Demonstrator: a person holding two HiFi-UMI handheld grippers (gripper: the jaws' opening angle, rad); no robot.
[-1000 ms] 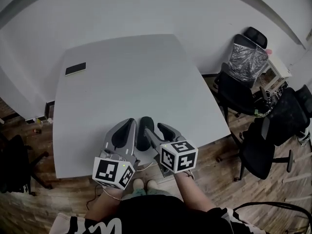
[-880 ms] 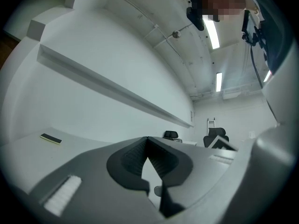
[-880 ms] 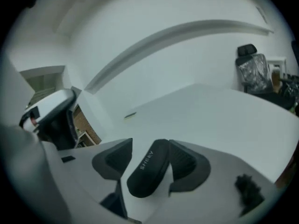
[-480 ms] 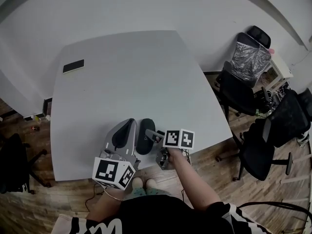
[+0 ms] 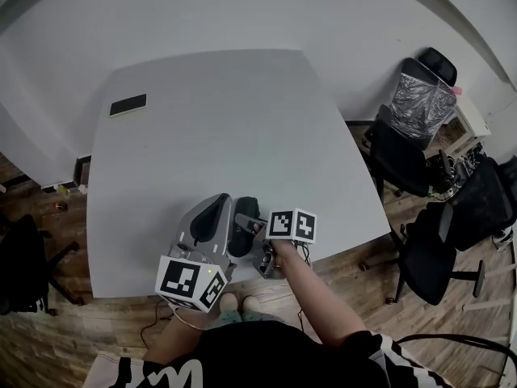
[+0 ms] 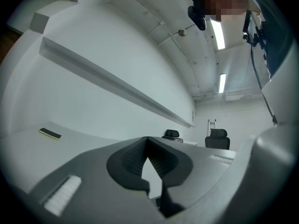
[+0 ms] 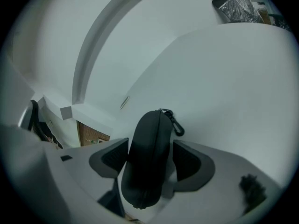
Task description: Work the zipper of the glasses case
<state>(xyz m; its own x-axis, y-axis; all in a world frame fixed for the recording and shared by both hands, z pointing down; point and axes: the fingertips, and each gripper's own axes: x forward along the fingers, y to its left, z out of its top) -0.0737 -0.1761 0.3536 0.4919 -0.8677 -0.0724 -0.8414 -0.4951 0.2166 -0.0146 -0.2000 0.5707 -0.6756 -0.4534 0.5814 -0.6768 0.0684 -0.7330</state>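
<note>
I look down on a white surface point(image 5: 218, 120) with rounded corners, set close to a plain white wall point(image 5: 242, 6); the floor point(image 5: 48, 330) around it is brown wood planking. To the right of the surface stand black office chairs point(image 5: 400, 158) on wheeled bases; a further chair point(image 5: 420, 103) behind them wears a crinkled silvery cover, and a small pale stand point(image 5: 462, 124) sits beside it, its contents too small for me to tell. Overhead in the left gripper view, two long light strips point(image 6: 217, 34) glow.
</note>
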